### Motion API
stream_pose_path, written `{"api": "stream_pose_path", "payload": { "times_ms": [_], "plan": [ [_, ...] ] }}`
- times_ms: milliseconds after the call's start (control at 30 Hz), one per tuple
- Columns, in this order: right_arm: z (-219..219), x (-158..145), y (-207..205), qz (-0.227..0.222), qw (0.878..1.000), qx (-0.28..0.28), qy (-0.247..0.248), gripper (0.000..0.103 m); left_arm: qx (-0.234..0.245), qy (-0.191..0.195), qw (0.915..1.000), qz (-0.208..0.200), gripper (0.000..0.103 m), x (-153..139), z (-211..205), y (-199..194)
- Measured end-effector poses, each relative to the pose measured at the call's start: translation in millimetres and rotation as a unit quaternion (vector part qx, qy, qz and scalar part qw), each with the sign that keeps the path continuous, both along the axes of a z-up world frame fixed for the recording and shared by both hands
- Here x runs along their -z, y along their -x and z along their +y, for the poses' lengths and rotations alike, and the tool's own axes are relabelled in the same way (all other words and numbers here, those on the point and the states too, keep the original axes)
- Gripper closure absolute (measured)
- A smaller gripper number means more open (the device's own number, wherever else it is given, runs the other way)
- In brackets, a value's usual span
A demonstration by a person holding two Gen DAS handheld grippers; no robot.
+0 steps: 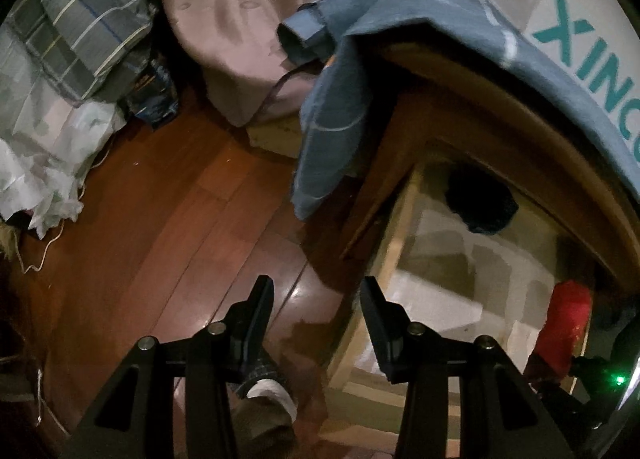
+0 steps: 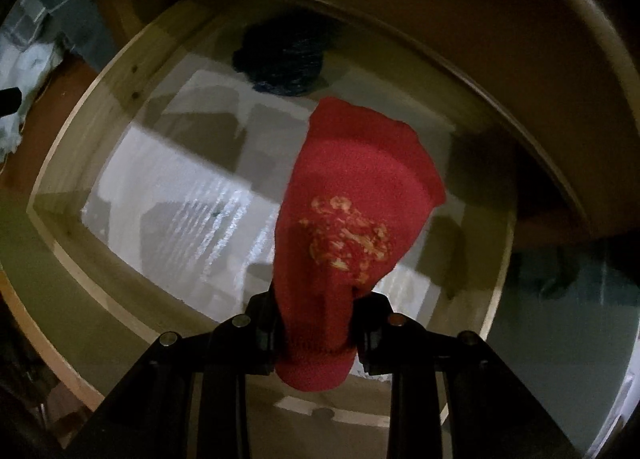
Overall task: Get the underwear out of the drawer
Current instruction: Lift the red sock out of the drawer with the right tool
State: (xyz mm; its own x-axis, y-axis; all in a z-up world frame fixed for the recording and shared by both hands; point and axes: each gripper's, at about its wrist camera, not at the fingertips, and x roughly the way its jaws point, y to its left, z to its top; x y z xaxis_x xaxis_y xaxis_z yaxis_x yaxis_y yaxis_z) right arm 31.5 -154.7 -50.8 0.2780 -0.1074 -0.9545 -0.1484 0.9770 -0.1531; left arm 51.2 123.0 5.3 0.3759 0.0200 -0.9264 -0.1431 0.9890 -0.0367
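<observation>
My right gripper (image 2: 314,315) is shut on a red garment with a gold print (image 2: 352,219), which hangs above the open wooden drawer (image 2: 68,163). A dark bundled garment (image 2: 286,63) lies at the drawer's back. In the left wrist view the red garment (image 1: 566,323) shows at the right, the dark bundle (image 1: 480,203) lies deeper in the drawer (image 1: 396,243). My left gripper (image 1: 318,291) is open and empty, above the drawer's left edge and the floor.
A blue cloth (image 1: 340,131) hangs over the cabinet top above the drawer. A bed with a pink spotted sheet (image 1: 248,19) stands behind. A plaid quilt (image 1: 80,19) and white bags (image 1: 52,163) lie on the wooden floor (image 1: 160,219) at left.
</observation>
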Motion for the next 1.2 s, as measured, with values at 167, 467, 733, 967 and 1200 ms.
{"api": "stream_pose_path", "payload": {
  "times_ms": [167, 467, 733, 967, 1200],
  "plan": [
    [-5.3, -8.3, 11.8, -0.017, 1.0, 0.018, -0.018, 0.077, 0.031, -0.019, 0.9991, -0.021, 0.057, -5.7, -17.4, 1.9],
    [-25.9, -14.9, 19.8, -0.051, 0.997, 0.04, -0.032, 0.077, 0.067, -0.043, 0.9952, -0.056, 0.057, -13.1, -39.6, 6.3],
    [-45.1, -6.8, 26.2, -0.06, 0.995, 0.059, -0.048, 0.077, 0.114, -0.088, 0.9871, -0.069, 0.057, -9.7, -64.6, 10.8],
    [-67.4, -5.6, 30.1, -0.064, 0.989, 0.102, -0.079, 0.077, 0.146, -0.114, 0.9804, -0.067, 0.057, -1.5, -79.9, 12.4],
    [-84.7, -0.5, 31.4, -0.062, 0.984, 0.131, -0.107, 0.076, 0.209, -0.19, 0.9537, -0.104, 0.057, 2.8, -109.8, 26.1]
  ]
}}
